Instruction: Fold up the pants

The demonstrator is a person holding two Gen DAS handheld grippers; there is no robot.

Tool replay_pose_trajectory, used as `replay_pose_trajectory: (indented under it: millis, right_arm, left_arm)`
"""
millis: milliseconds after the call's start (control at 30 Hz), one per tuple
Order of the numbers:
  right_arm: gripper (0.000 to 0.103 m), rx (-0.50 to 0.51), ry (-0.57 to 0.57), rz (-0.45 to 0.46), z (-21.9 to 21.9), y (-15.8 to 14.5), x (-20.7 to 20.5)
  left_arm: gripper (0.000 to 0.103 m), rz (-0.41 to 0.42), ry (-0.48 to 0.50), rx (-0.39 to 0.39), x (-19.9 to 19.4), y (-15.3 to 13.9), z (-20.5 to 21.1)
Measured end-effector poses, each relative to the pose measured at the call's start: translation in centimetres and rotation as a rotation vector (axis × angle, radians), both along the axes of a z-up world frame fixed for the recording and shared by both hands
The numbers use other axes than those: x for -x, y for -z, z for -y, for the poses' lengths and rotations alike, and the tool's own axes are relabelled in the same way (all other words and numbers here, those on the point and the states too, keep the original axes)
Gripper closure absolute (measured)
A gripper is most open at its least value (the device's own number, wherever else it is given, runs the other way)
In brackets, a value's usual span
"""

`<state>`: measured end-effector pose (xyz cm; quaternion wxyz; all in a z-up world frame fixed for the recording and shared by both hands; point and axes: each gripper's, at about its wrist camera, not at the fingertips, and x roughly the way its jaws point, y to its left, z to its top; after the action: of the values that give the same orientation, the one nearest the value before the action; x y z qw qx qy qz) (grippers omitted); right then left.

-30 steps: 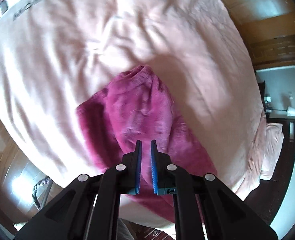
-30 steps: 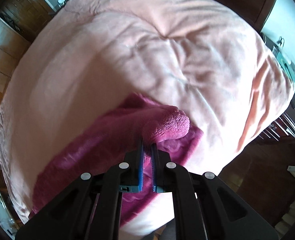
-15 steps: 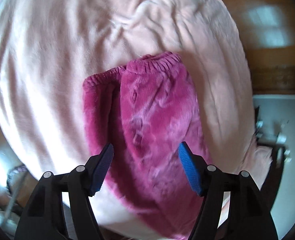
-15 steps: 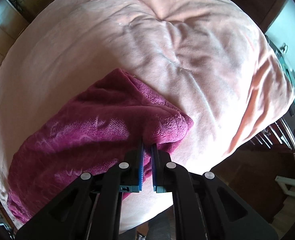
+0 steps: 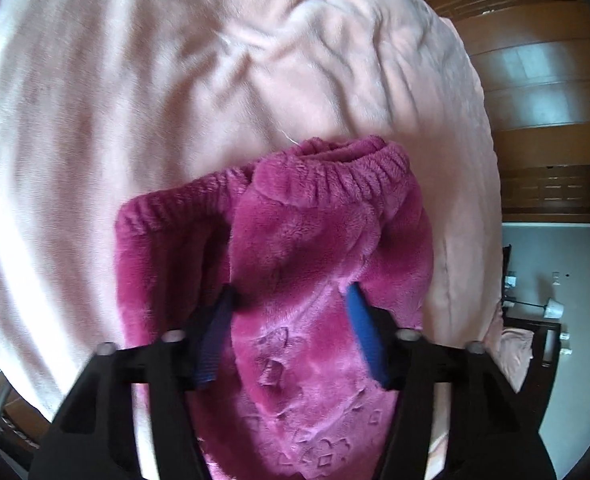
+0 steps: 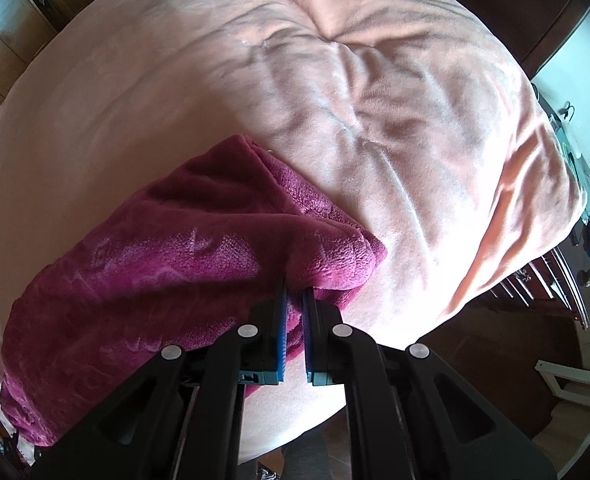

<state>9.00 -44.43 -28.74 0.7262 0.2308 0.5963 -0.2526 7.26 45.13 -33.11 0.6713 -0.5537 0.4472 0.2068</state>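
The pants (image 5: 311, 264) are magenta plush fleece, lying folded on a pink bedspread (image 5: 135, 100). In the left wrist view the ribbed elastic waistband (image 5: 335, 172) is at the far end. My left gripper (image 5: 291, 300) is open, its blue pads on either side of the top layer, low over the fabric. In the right wrist view the pants (image 6: 167, 264) stretch to the lower left. My right gripper (image 6: 294, 292) is shut on the folded edge of the pants near their right corner (image 6: 351, 256).
The pink bedspread (image 6: 375, 100) covers the whole bed, wrinkled in the middle. Wooden wardrobe doors (image 5: 543, 92) stand beyond the bed's right side in the left wrist view. Dark floor and a white frame (image 6: 567, 380) lie past the bed edge.
My left gripper opened and let go of the pants, then moved lower over them. My right gripper stayed shut on the fabric edge and lowered it onto the bed.
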Motion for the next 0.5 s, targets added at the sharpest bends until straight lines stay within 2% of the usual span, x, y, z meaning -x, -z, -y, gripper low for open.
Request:
replay_pose_trajectory:
  millis: [67, 133, 233, 500]
  right_arm:
    - [0.097, -0.001, 0.006, -0.005, 0.1, 0.4, 0.0]
    - [0.097, -0.002, 0.013, -0.008, 0.1, 0.7, -0.1]
    - [0.097, -0.001, 0.012, -0.011, 0.0, 1.0, -0.2]
    - [0.097, -0.008, 0.004, 0.037, -0.2, -0.7, 0.4]
  left_arm:
    - [0.070, -0.020, 0.018, 0.003, -0.4, 0.1, -0.1]
    - [0.090, -0.033, 0.035, 0.014, -0.6, 0.1, -0.2]
    - [0.095, -0.029, 0.044, -0.005, -0.3, -1.1, -0.4]
    - [0.097, 0.040, 0.089, -0.072, 2.1, -7.1, -0.4]
